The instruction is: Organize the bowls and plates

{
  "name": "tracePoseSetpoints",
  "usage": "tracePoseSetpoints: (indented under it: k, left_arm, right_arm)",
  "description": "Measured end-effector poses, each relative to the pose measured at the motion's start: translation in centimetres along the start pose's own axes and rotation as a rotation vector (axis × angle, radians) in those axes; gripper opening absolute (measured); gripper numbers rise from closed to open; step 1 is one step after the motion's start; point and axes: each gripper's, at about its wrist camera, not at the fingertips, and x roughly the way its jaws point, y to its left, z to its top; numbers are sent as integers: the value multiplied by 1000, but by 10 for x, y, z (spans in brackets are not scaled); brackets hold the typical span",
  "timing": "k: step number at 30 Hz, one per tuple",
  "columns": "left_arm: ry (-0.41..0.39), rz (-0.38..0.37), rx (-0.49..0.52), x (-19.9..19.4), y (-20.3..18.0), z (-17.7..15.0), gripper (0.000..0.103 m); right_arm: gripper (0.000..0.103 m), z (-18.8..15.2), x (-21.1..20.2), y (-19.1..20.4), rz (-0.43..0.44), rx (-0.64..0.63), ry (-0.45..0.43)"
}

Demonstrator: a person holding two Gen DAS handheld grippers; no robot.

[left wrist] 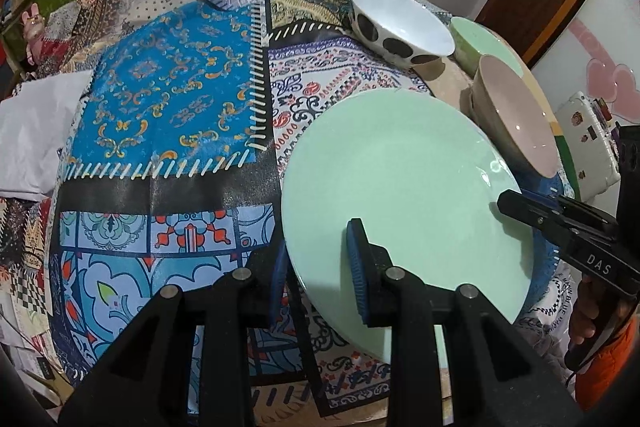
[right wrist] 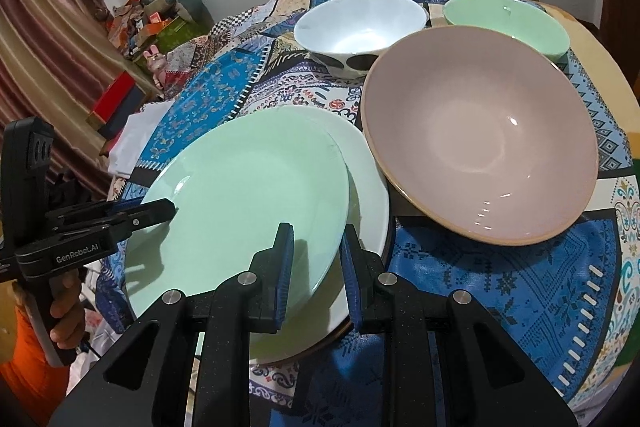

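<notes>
A mint green plate point(left wrist: 400, 187) point(right wrist: 248, 195) is held tilted over a white plate point(right wrist: 368, 187) that lies on the table. My left gripper point(left wrist: 316, 267) straddles the green plate's left rim, one pad on top and one underneath, with a wide gap between the jaws. In the right wrist view it point(right wrist: 160, 213) sits at that rim. My right gripper point(right wrist: 316, 267) straddles the green plate's right rim; in the left wrist view it point(left wrist: 508, 205) looks closed on the rim. A pink bowl point(right wrist: 476, 147) point(left wrist: 516, 119), a white spotted bowl point(right wrist: 360, 27) point(left wrist: 400, 19) and a green bowl point(right wrist: 508, 19) point(left wrist: 484, 41) stand behind.
The round table point(left wrist: 172, 99) wears a patchwork blue cloth. White paper point(left wrist: 36, 131) lies at its left edge. Cluttered boxes and toys point(right wrist: 148, 27) sit beyond the table. A white case point(left wrist: 588, 143) stands off the right edge.
</notes>
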Motion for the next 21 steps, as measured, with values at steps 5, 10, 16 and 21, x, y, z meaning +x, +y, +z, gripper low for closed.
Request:
tracePoseSetpoints:
  k: [5, 10, 16, 21]
  left_arm:
    - [11, 2, -6, 6, 1, 1, 28]
    - [20, 0, -15, 9, 2, 1, 28]
    - [19, 27, 14, 10, -3, 0, 28]
    - [20, 31, 24, 9, -4, -1, 28]
  right_arm:
    - [22, -3, -1, -2, 5, 4, 2]
    - [21, 0, 0, -1, -6, -1, 0]
    - [22, -2, -1, 3, -42, -35, -8]
    - [22, -2, -2, 3, -51, -48, -11]
